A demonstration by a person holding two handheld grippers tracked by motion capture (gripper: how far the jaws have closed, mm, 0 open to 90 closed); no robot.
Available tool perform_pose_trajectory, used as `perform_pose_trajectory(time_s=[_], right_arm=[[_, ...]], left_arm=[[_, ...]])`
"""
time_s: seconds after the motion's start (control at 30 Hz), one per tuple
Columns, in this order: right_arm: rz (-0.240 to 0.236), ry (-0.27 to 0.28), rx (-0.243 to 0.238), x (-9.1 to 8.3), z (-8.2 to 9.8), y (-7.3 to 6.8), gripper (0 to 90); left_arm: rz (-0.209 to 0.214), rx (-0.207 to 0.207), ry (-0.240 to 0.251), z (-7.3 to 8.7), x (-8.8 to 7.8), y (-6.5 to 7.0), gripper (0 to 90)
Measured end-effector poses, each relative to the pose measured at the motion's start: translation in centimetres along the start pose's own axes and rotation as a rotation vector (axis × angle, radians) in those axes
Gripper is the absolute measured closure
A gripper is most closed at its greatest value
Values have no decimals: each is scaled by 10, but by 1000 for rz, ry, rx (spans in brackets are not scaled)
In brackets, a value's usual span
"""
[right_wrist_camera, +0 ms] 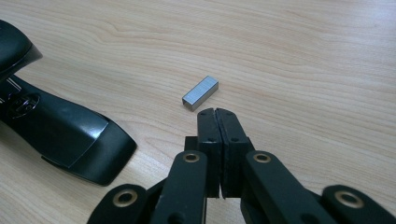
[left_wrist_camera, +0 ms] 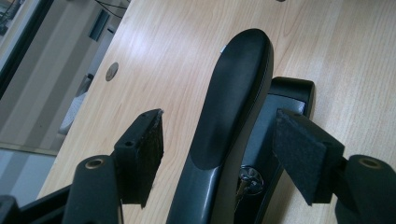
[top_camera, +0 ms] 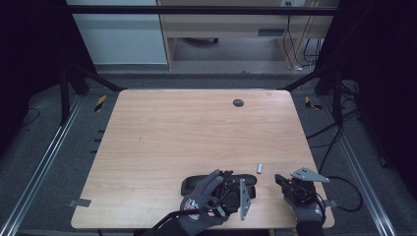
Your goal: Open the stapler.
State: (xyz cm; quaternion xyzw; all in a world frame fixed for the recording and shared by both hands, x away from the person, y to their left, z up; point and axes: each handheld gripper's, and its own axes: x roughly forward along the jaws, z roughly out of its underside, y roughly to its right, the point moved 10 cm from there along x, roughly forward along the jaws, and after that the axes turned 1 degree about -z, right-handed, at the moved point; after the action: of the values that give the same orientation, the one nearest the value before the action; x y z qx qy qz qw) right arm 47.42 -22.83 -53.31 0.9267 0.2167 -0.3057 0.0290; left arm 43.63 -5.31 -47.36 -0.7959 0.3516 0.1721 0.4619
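Just glossy black stapler (left_wrist_camera: 233, 107), opened.

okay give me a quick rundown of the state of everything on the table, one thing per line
Stapler: lying on the table, top arm swung open, between the left tool's pads.
Staple strip: loose on the wood, just beyond the right tool's tips, not held.
Left tool: open, pads clear of the stapler.
Right tool: shut, holding nothing.

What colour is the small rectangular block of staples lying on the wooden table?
Silvery metallic grey; the small block of staples shows best in the right gripper view.
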Motion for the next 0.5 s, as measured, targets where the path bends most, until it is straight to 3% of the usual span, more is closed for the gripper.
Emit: perform_pose_trajectory(time_s=[0.5], right_arm=[[-2,1,-4,-1,0,-1,900]], left_arm=[[-14,49,-30,-2,13,5,349]])
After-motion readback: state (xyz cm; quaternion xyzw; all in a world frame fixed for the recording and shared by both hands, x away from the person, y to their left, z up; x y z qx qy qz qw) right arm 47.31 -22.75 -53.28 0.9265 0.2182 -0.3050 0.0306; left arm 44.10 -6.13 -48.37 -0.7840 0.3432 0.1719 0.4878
